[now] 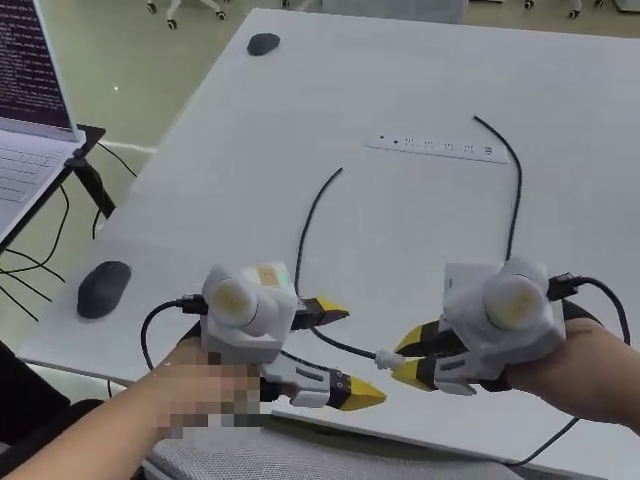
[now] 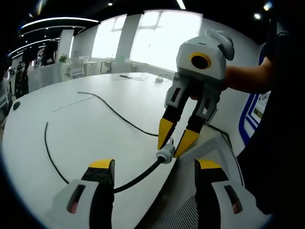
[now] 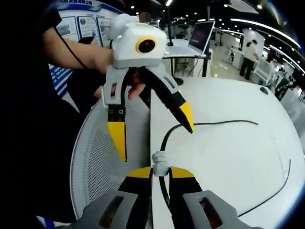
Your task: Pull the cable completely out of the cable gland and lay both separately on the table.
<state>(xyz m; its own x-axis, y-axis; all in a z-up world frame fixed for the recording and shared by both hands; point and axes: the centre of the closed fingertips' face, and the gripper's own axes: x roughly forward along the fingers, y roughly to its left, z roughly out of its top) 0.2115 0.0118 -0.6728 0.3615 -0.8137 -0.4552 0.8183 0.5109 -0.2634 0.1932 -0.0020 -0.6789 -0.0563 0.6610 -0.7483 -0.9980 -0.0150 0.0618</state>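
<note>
white bench (image 1: pixel 420 90) up front, laptop (image 1: pixel 25 100) cut off at the left edge. right gripper (image 1: pixel 400 362) has its fingers (image 3: pixel 138 174) pinched on the white gland (image 1: pixel 385 355), near the bench's front edge. black cable (image 1: pixel 305 235) leaves the gland and passes between the left gripper's (image 1: pixel 365 355) fingers (image 2: pixel 101 167), which are spread wide. it runs close by one finger, contact hard to judge, then trails out across the bench. how deep the cable sits inside the gland is hidden.
</note>
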